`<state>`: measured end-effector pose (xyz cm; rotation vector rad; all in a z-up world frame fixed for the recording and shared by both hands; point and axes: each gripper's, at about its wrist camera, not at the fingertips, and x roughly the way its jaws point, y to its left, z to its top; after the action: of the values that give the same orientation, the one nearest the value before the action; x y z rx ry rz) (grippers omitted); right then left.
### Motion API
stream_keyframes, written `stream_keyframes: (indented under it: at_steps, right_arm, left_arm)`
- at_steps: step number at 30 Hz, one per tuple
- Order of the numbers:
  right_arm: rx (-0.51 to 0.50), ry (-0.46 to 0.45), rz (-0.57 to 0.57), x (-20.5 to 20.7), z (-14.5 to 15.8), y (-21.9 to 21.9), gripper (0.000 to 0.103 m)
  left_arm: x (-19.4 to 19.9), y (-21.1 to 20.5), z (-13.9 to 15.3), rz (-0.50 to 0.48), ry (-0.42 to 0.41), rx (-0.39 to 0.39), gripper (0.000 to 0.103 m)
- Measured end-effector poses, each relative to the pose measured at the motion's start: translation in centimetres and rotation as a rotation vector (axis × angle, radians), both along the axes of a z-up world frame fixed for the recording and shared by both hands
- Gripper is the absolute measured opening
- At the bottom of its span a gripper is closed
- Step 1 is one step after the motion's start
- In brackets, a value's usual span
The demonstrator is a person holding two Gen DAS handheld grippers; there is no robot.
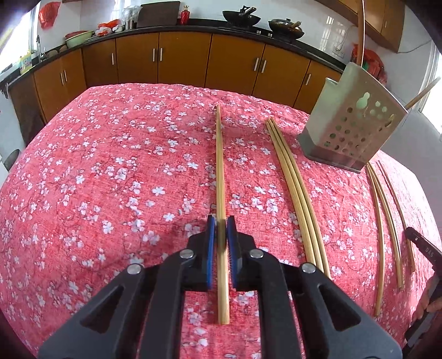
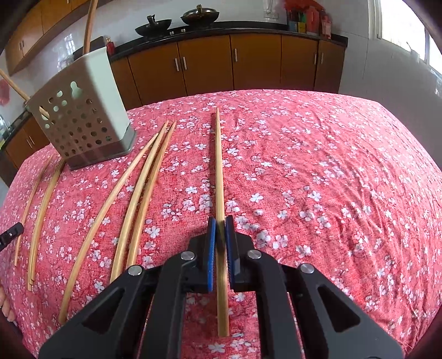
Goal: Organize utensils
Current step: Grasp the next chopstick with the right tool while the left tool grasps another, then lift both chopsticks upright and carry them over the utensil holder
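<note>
Bamboo chopsticks lie on a red flowered tablecloth. My left gripper is shut on one chopstick that points away along the fingers. My right gripper is shut on another chopstick in the same way. A perforated metal utensil holder stands at the right in the left wrist view and at the left in the right wrist view, with chopsticks standing in it. Loose chopsticks lie between the two grippers, also in the right wrist view.
More chopsticks lie in front of the holder. The right gripper's body shows at the right edge of the left wrist view. Brown kitchen cabinets and a black counter with woks stand behind the table.
</note>
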<state>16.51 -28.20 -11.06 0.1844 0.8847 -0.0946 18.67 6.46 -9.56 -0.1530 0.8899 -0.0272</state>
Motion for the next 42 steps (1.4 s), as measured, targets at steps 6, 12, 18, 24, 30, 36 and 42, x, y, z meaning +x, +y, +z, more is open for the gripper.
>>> stream_keyframes:
  at_steps: [6,12,18,24,30,36,42]
  right_arm:
    - [-0.001,0.0,0.0,-0.1,0.1,0.0,0.009]
    - [-0.013,0.002,0.0,0.3,0.0,1.1,0.009]
    - [0.002,-0.001,0.001,0.2,0.0,0.6,0.009]
    - [0.014,-0.003,0.001,0.1,-0.1,0.1,0.009]
    - [0.025,-0.004,0.002,-1.3,-0.1,0.1,0.009]
    - [0.03,-0.005,0.003,-2.2,0.0,0.1,0.009]
    - [0.038,-0.008,0.0,-2.5,0.2,0.1,0.008]
  left_arm:
    - [0.4,-0.8,-0.7,-0.01,0.0,0.022,0.016]
    - [0.8,-1.5,-1.0,-0.01,0.002,0.034,0.016]
    - [1.0,-1.7,-1.1,-0.011,0.001,0.026,0.016]
    - [1.0,-1.6,-1.0,-0.011,0.002,0.027,0.016]
    - [0.1,-1.8,-1.0,-0.049,0.006,0.07,0.016]
    - [-0.6,-1.8,-1.1,-0.046,0.005,0.06,0.016]
    - [-0.8,-1.7,-1.1,-0.047,0.007,0.068,0.008]
